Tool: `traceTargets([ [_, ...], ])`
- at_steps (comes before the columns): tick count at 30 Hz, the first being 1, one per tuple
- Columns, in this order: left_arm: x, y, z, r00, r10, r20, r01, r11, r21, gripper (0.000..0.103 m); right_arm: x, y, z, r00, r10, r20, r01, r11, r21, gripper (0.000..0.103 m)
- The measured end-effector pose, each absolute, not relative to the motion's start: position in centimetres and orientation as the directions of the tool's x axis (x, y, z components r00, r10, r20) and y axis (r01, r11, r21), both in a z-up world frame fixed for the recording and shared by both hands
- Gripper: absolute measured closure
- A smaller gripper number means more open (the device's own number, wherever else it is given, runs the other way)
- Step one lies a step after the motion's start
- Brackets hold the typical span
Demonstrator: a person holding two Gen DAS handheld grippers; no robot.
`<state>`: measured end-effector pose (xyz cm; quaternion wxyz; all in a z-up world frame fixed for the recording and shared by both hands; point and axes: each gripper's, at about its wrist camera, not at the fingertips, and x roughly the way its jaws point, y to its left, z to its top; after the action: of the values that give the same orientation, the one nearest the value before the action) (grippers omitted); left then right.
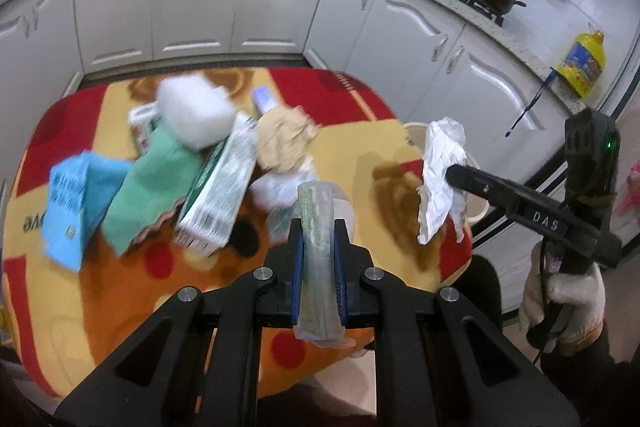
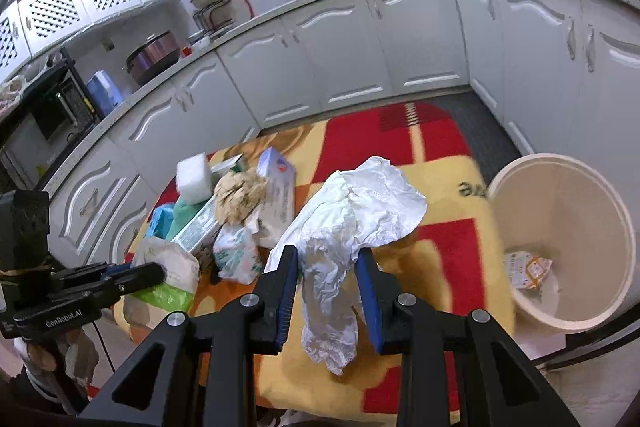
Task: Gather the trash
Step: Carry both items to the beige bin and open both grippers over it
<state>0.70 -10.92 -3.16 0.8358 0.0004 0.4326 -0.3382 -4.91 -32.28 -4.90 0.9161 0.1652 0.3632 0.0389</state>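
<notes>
A red-and-yellow cloth [image 2: 400, 143] before white cabinets [image 2: 344, 39] is littered at frame centre, a wrapper [image 1: 318, 247] being clamped in the left gripper [image 1: 319, 227] and white paper [image 2: 352, 223] in the right gripper [image 2: 329, 259], left of the bin [image 2: 600, 195].

A pile of trash [image 2: 224, 223] is lying on the surface's [image 2: 440, 211] left part; the bin [image 2: 568, 239] is standing just beside its right edge, a wrapper [image 2: 528, 269] lying inside.

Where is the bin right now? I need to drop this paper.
The cream bin sits at the right-wrist view's right edge, beside the table, right of the white paper in the right gripper.
</notes>
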Motion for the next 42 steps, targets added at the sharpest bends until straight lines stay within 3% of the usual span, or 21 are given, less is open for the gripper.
traceTargets([
  [11, 1.9, -16.6, -1.3, 0.361, -0.622, -0.695, 0.636, 0.709, -0.304, 0.093, -7.0, -38.1, -4.0, 0.775, 0.076, -0.627, 0.166, 0.933, 0.318, 0.074],
  [24, 3.9, -28.9, -0.7, 0.223, -0.690, -0.688, 0.707, 0.600, -0.373, 0.093, -8.8, -47.9, -6.6, 0.714, -0.106, -0.692, 0.392, 0.880, 0.270, 0.074],
  [39, 7.3, -41.1, -6.2, 0.172, -0.602, -0.780, 0.645, 0.667, -0.373, 0.092, -6.8, -55.3, -14.0, 0.602, -0.104, -0.792, 0.511, 0.813, 0.281, 0.074],
  [40, 7.6, -41.5, -6.7, 0.167, -0.593, -0.788, 0.635, 0.675, -0.374, 0.091, -6.6, -55.7, -14.4, 0.589, -0.106, -0.801, 0.526, 0.803, 0.280, 0.074],
  [42, 7.9, -42.0, -7.3, 0.154, -0.586, -0.796, 0.634, 0.676, -0.375, 0.084, -6.5, -56.3, -15.1, 0.567, -0.103, -0.818, 0.555, 0.781, 0.287, 0.055],
])
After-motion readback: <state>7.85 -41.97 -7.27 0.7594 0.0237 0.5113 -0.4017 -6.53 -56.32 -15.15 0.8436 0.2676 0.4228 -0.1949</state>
